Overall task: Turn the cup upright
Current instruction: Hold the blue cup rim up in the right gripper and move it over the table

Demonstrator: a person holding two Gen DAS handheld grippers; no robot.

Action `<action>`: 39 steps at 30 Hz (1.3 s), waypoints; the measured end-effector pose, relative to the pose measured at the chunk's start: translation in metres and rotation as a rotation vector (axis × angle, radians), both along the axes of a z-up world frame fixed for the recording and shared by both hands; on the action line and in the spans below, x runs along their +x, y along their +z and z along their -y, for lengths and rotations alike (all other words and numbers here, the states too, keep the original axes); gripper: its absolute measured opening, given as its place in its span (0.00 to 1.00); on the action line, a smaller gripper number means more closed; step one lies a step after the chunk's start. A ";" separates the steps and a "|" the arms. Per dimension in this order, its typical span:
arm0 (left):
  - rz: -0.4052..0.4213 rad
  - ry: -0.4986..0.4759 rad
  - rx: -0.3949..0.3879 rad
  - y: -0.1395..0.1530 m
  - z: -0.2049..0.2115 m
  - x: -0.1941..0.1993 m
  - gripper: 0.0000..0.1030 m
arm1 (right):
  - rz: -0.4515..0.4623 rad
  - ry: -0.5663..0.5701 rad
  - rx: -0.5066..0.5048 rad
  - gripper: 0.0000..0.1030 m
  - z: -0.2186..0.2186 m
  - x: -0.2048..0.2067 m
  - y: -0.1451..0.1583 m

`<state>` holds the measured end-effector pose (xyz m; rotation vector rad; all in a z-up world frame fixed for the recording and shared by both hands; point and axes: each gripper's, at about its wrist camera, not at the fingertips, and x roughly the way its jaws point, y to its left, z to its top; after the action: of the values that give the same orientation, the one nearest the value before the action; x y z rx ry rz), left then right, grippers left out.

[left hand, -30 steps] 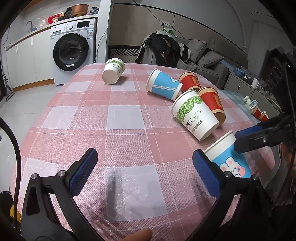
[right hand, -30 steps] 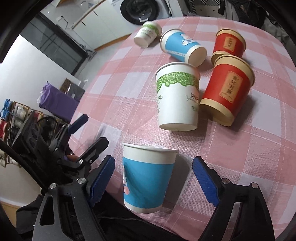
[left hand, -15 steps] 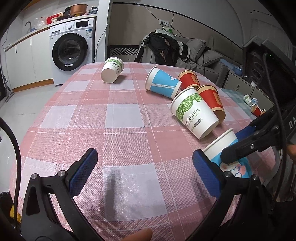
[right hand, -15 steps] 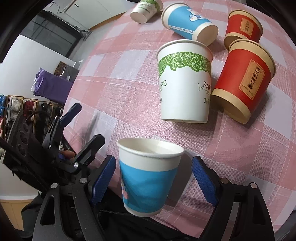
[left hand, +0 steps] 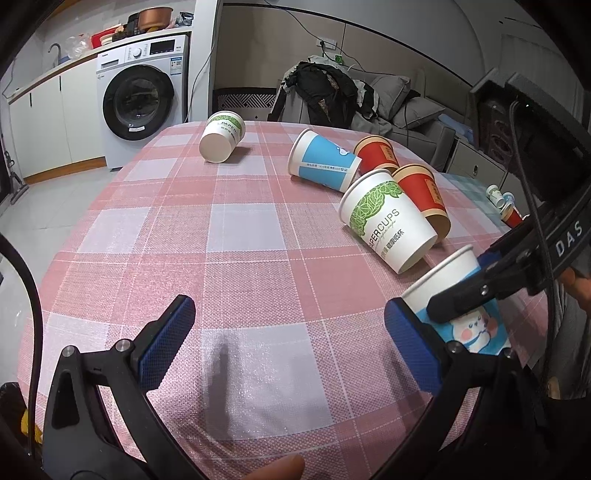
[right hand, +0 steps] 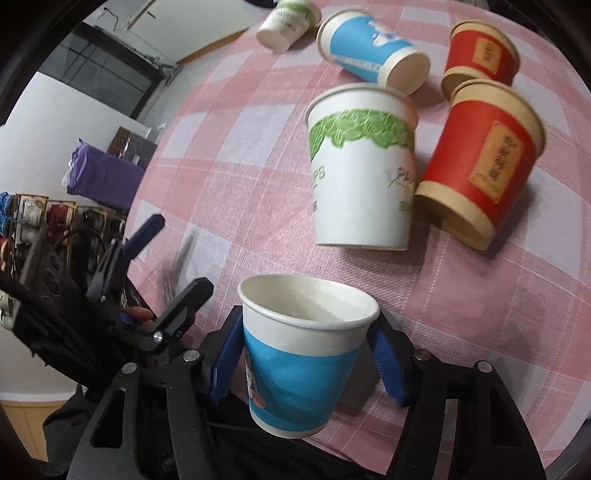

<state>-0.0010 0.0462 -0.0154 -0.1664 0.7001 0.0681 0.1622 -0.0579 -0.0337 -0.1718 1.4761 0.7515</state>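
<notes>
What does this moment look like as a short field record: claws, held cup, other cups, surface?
right claw: shut on blue cup, pads on both sides of its wall
blue cup: mouth up, near the table edge; whether its base touches the cloth is unclear
left claw: open, holding nothing, over the cloth
other cups: five, all on their sides: green-leaf cup, two red cups, second blue cup, far green-leaf cup
surface: table with pink checked cloth
</notes>
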 end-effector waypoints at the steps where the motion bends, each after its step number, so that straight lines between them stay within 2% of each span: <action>1: -0.001 -0.001 0.000 0.000 0.000 0.000 0.99 | 0.008 -0.006 0.013 0.64 0.003 0.000 0.003; 5: 0.000 -0.003 0.003 -0.001 0.002 0.001 0.99 | 0.077 -0.041 0.081 0.64 0.017 -0.003 0.020; 8: 0.001 -0.005 0.002 -0.001 0.002 0.001 0.99 | 0.179 -0.066 0.133 0.64 0.029 -0.011 0.033; 11: 0.004 -0.009 0.004 -0.002 0.003 0.001 0.99 | 0.342 -0.087 0.173 0.64 0.040 -0.027 0.044; 17: 0.014 -0.014 0.008 -0.002 0.005 0.002 0.99 | 0.408 -0.145 0.250 0.64 0.064 -0.039 0.038; 20: 0.014 -0.013 0.012 -0.003 0.004 0.003 0.99 | 0.479 -0.157 0.292 0.64 0.071 -0.045 0.038; 27: 0.015 -0.011 0.023 -0.006 0.005 0.007 0.99 | 0.714 -0.197 0.366 0.64 0.080 -0.059 0.036; 30: 0.022 -0.006 0.030 -0.006 0.006 0.007 0.99 | 0.738 -0.218 0.400 0.64 0.080 -0.062 0.033; 35: 0.028 -0.010 0.015 -0.005 0.008 0.010 0.99 | 0.873 -0.222 0.342 0.64 0.071 -0.078 0.031; 39: 0.037 -0.015 0.033 -0.006 0.011 0.010 0.99 | 0.930 -0.231 0.266 0.64 0.061 -0.090 0.019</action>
<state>0.0085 0.0350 -0.0216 -0.1305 0.6626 0.0616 0.0726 -0.1187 -0.0143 -0.1178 0.4959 0.5498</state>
